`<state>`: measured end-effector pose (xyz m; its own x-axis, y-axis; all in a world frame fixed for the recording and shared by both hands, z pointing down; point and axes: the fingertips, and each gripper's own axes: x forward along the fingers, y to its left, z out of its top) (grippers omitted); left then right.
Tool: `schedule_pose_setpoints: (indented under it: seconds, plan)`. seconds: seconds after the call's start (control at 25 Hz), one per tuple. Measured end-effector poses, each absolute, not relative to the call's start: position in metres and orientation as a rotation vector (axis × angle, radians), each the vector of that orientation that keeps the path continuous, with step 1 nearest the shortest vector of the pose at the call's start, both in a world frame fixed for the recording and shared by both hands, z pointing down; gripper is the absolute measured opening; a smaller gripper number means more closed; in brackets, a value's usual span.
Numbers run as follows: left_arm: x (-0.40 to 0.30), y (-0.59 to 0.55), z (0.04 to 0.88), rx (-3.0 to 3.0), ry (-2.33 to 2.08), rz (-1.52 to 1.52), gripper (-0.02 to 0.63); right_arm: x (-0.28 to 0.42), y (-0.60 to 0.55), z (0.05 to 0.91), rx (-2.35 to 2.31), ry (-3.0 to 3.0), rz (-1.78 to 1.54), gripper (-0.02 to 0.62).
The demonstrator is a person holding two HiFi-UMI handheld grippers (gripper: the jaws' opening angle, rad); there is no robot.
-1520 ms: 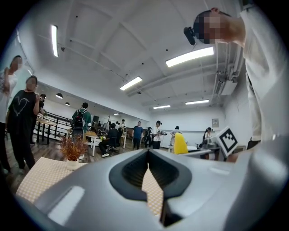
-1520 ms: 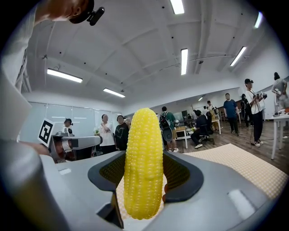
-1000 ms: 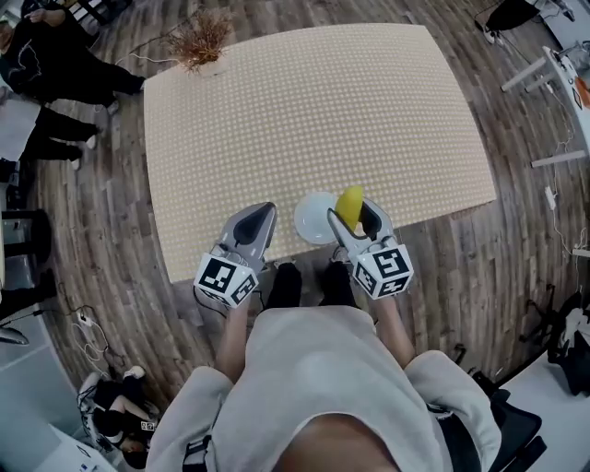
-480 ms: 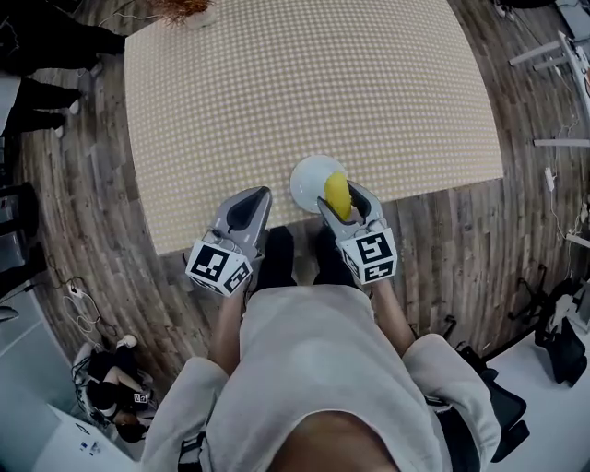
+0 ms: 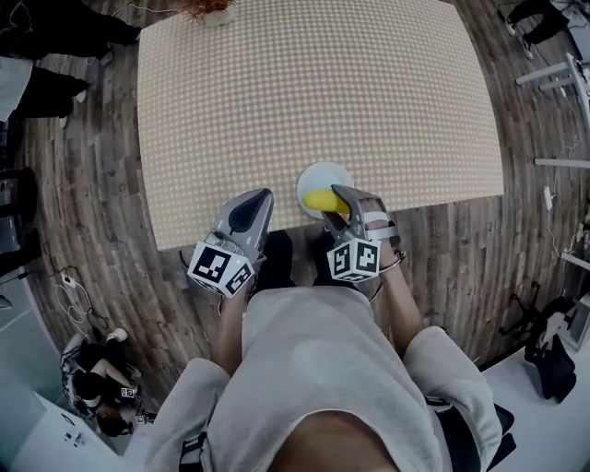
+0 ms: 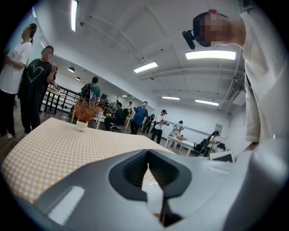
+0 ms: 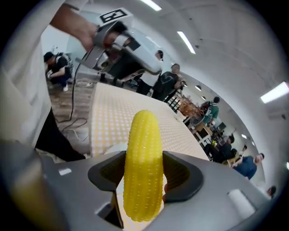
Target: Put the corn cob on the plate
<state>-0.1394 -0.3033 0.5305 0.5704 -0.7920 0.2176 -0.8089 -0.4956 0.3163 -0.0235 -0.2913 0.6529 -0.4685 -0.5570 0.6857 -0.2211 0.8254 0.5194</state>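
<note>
A yellow corn cob (image 5: 321, 200) (image 7: 143, 167) is clamped between the jaws of my right gripper (image 5: 330, 201) (image 7: 144, 180), which is shut on it. The cob lies sideways just over the near part of a white plate (image 5: 324, 175) (image 7: 113, 146). The plate sits at the near edge of the checkered table (image 5: 313, 92). My left gripper (image 5: 249, 210) (image 6: 148, 167) hovers at the table's near edge, left of the plate. Its dark pads meet with nothing between them. It also shows at the top of the right gripper view, as the left gripper (image 7: 122, 36).
A small vase of dried plants (image 5: 207, 9) (image 6: 82, 113) stands at the table's far left corner. People stand beside the table on the left (image 6: 31, 85) and further back in the room. Wooden floor surrounds the table.
The right gripper has rolled and sunk, so the cob went from upright to lying sideways over the plate. The left gripper dropped slightly at the table edge.
</note>
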Motion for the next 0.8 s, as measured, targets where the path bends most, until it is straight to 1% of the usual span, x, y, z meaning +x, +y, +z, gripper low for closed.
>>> schedule_pose_setpoints:
  seconds: [0.08,0.36,0.8]
  plan:
    - [-0.141,-0.302,0.533,2.416,-1.301,0.055,0.008,-0.026,-0.285,0.663,0.497,-2.021,-0.507,0.253]
    - [-0.145,-0.298,0.535,2.389,-1.316,0.034,0.008,-0.028,-0.284,0.689,0.444,-2.07,-0.337,0.253]
    - [-0.153,-0.294,0.534,2.363,-1.357,-0.006,0.008,-0.036,-0.315,0.726,0.279,-2.064,-0.197,0.253]
